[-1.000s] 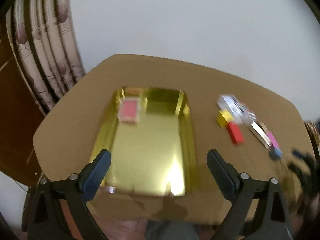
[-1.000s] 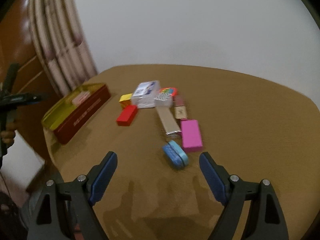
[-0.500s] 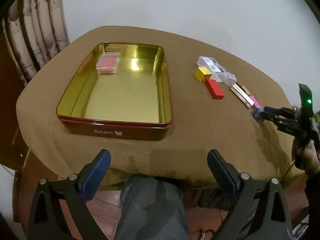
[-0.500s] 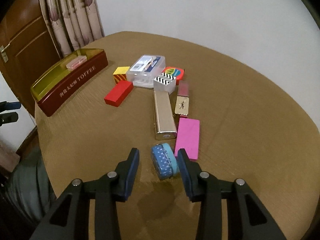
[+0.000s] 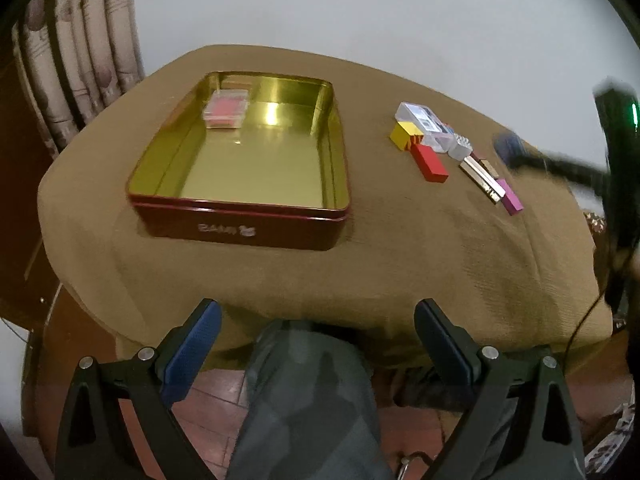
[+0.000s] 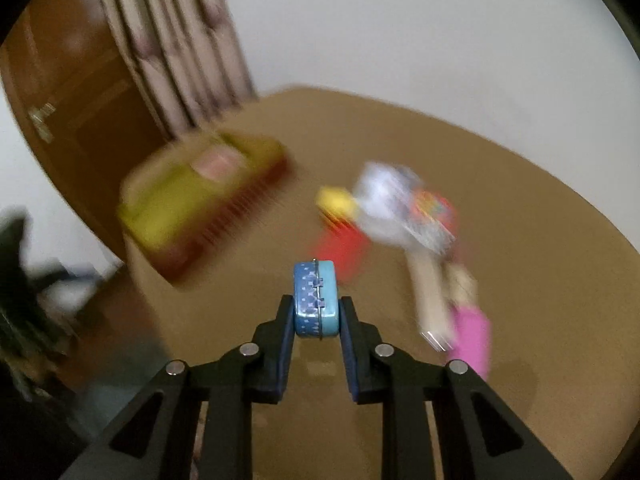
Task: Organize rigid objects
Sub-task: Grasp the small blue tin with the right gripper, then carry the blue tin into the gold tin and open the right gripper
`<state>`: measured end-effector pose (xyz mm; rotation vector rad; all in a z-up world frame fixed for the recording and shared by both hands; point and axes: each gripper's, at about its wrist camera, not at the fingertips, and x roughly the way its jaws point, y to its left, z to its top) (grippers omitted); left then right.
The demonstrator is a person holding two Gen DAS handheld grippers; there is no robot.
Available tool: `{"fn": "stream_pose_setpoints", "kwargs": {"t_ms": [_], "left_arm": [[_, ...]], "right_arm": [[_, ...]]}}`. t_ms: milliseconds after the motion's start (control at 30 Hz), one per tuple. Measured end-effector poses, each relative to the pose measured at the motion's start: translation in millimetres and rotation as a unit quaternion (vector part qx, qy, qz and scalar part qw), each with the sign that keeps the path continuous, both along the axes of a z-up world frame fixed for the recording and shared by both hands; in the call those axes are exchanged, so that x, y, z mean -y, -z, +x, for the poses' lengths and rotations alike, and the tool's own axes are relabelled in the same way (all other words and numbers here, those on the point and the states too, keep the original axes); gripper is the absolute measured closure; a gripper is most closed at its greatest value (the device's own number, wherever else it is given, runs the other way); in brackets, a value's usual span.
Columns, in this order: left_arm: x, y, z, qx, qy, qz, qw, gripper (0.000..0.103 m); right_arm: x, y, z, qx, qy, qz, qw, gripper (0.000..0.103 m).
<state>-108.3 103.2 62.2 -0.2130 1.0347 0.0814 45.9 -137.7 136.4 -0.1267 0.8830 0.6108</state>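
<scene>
My right gripper has its jaws closing tight on a small blue tin; both pads press its sides and it hangs clear of the brown table. The left wrist view shows that gripper as a blur at the right. My left gripper is open and holds nothing, out past the table's front edge. A gold-lined red toffee tin sits at the left with a clear case of red cards in its far corner.
Right of the tin lie a yellow block, a red block, a clear box, a gold bar and a pink block. A person's knee is under my left gripper. Curtains hang behind.
My right gripper shut on the blue tin and lifted it off the table, swinging left. My left gripper drew back from over the toffee tin to beyond the table's front edge.
</scene>
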Motion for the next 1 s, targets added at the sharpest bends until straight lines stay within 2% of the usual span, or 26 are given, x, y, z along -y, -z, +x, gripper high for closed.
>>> {"fn": "stream_pose_setpoints", "kwargs": {"t_ms": [67,167,333,400,567,767,800,833,900,1000], "left_arm": [[-7.2,-3.3,-6.5,0.011,-0.009,0.013,0.9998,0.008],[-17.0,-6.1,-13.0,0.023,-0.02,0.025,0.9992,0.008],[-31.6,-2.5,-18.8,0.024,-0.037,0.028,0.9986,0.007],[-35.0,-0.8,-18.0,0.018,-0.035,0.021,0.999,0.007],[-41.8,1.2,-17.7,0.022,-0.035,0.01,0.9991,0.007],[-40.6,7.6,-14.2,0.01,-0.031,0.01,0.9994,0.007],[-41.5,7.5,-14.9,0.01,-0.034,0.01,0.9993,0.007],[-42.3,7.8,-15.3,0.01,-0.037,0.008,0.9992,0.007],[-43.9,8.1,-15.4,0.008,-0.04,0.004,0.9992,0.007],[-43.3,10.5,-14.1,0.002,-0.042,0.005,0.9991,0.007]], "right_arm": [[-43.4,-19.1,20.2,-0.005,-0.023,0.031,0.999,0.081],[-107.6,-26.2,58.6,-0.03,-0.041,0.047,0.998,0.081],[-198.6,5.1,118.5,-0.058,-0.035,-0.017,0.998,0.081],[-220.3,24.5,135.4,-0.072,-0.031,-0.048,0.996,0.081],[-255.1,59.2,164.3,-0.065,-0.002,-0.126,0.99,0.081],[-279.0,68.4,181.4,-0.059,0.034,-0.155,0.986,0.081],[-283.1,66.3,180.1,-0.062,0.028,-0.138,0.988,0.08],[-283.1,61.0,176.7,-0.065,0.017,-0.109,0.992,0.075],[-279.3,48.1,167.9,-0.043,0.017,-0.09,0.995,0.068],[-240.8,15.4,141.7,0.0,0.014,-0.001,1.0,0.068]]}}
